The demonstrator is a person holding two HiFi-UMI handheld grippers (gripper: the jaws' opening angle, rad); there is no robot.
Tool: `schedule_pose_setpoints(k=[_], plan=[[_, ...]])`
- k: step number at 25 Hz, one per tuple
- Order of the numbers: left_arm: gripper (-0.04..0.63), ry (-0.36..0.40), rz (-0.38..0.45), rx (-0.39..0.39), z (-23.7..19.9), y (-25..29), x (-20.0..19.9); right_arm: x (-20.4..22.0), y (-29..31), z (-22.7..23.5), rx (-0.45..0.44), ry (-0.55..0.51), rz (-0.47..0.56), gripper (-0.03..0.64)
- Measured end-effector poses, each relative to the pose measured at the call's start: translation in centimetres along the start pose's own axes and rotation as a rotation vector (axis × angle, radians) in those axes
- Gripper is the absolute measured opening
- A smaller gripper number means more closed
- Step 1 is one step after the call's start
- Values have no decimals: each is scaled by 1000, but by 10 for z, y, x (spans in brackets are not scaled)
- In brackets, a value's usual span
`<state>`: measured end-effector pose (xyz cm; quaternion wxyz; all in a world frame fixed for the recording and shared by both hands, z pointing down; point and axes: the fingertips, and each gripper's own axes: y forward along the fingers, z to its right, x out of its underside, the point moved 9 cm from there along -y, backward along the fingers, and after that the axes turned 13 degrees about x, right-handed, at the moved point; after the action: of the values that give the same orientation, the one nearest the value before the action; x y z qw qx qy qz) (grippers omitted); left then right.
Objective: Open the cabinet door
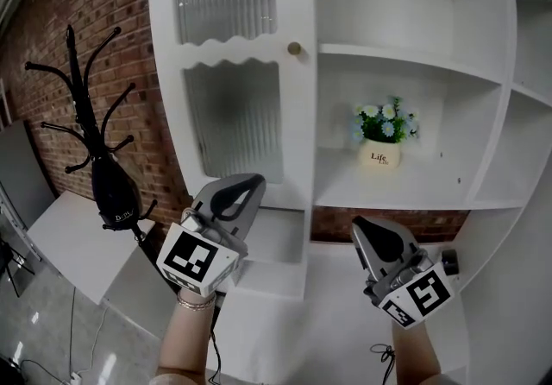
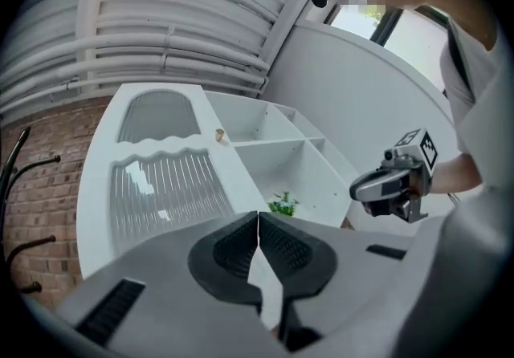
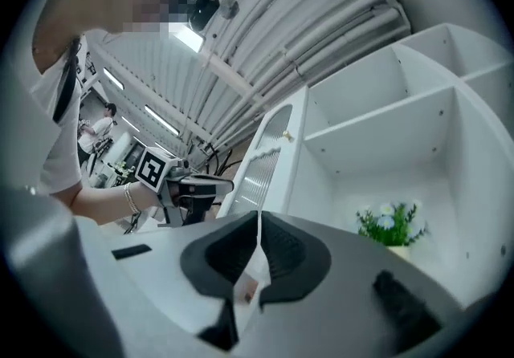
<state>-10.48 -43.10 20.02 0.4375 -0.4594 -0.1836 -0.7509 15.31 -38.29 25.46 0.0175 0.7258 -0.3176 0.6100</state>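
**Status of tongs.** My left tongs are closed, pads meeting tip to tip with nothing between them. My right tongs are in the same state: pads together and empty. Both are held up in front of the cabinet, side by side and apart from each other. Neither touches any part of it.

**Location of task item.** The cabinet door stands beyond the left tongs and fills the left bay of the white cabinet. It has 2 ribbed glass panels, 1 above the other. Its round knob sits on the right edge of the door frame, level with the gap between the panels. In the head view the knob is well above both tongs.

**Surroundings.** To the right of the door are the open shelves. A small potted plant stands on 1 of them, beyond the right tongs. A black coat rack stands left of the cabinet against a brick wall.

**Progress.** The door lies flush with the cabinet front, so I judge it fully closed and 0 steps of the opening complete. As I read it, 3 steps are outstanding:
1. Bring 1 set of tongs up to the knob with the pads parted.
2. Close the pads on the knob.
3. Pull the door outward; I judge it swings on its left edge.
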Motion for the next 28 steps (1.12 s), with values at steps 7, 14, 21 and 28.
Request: schedule_pose_setpoints(k=[7,14,21,28], plan=[[17,187,29,-46,-52,35,-66,-54,43,14,31,-53,105,29],[42,294,-26,-54,-87,64,-115,-59,57,-10,-47,-103,113,29],[173,410,-110,-101,-91,100,-138,-56,49,-10,-45,-123,114,29],[127,543,-187,-167,-88,117,-136,-56,37,1,-4,-103,133,29]])
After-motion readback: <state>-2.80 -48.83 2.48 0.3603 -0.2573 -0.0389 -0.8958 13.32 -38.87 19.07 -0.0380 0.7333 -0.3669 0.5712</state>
